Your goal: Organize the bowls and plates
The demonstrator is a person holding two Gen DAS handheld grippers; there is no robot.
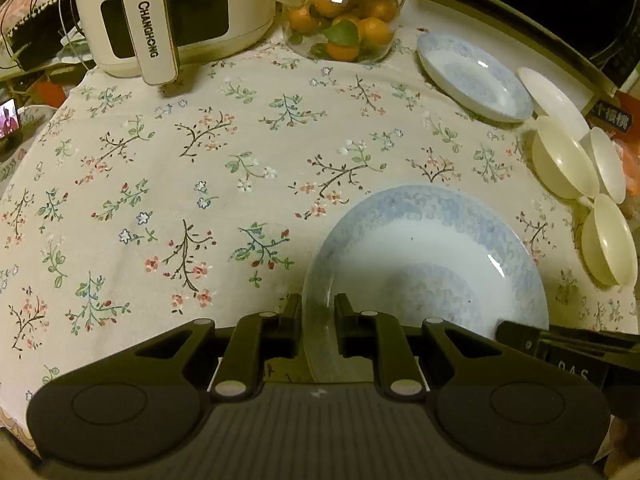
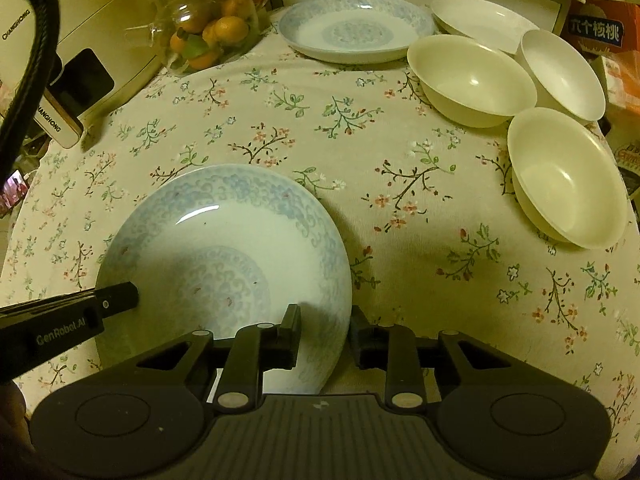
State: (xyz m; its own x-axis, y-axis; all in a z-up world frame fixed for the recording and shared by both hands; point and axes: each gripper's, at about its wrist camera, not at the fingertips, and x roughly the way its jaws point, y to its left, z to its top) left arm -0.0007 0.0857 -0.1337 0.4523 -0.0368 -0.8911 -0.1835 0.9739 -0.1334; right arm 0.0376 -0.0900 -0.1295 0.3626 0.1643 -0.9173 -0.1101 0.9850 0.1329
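Observation:
A blue-patterned plate (image 1: 432, 264) sits near me on the floral tablecloth; it also shows in the right wrist view (image 2: 224, 248). My left gripper (image 1: 318, 320) is shut on its left rim, and shows in the right wrist view too (image 2: 116, 300). My right gripper (image 2: 326, 330) straddles the plate's right rim, its fingers not clearly pressing it. A second blue-patterned plate (image 2: 356, 28) lies at the back. A white plate (image 2: 480, 20) and three cream bowls (image 2: 472, 76), (image 2: 560, 72), (image 2: 568, 176) stand at the right.
A glass jar of oranges (image 2: 208, 28) and a white CHANGHONG appliance (image 1: 180, 12) stand at the back left. Boxes (image 2: 600, 32) lie beyond the right edge of the table. The floral tablecloth (image 1: 160, 200) covers the table.

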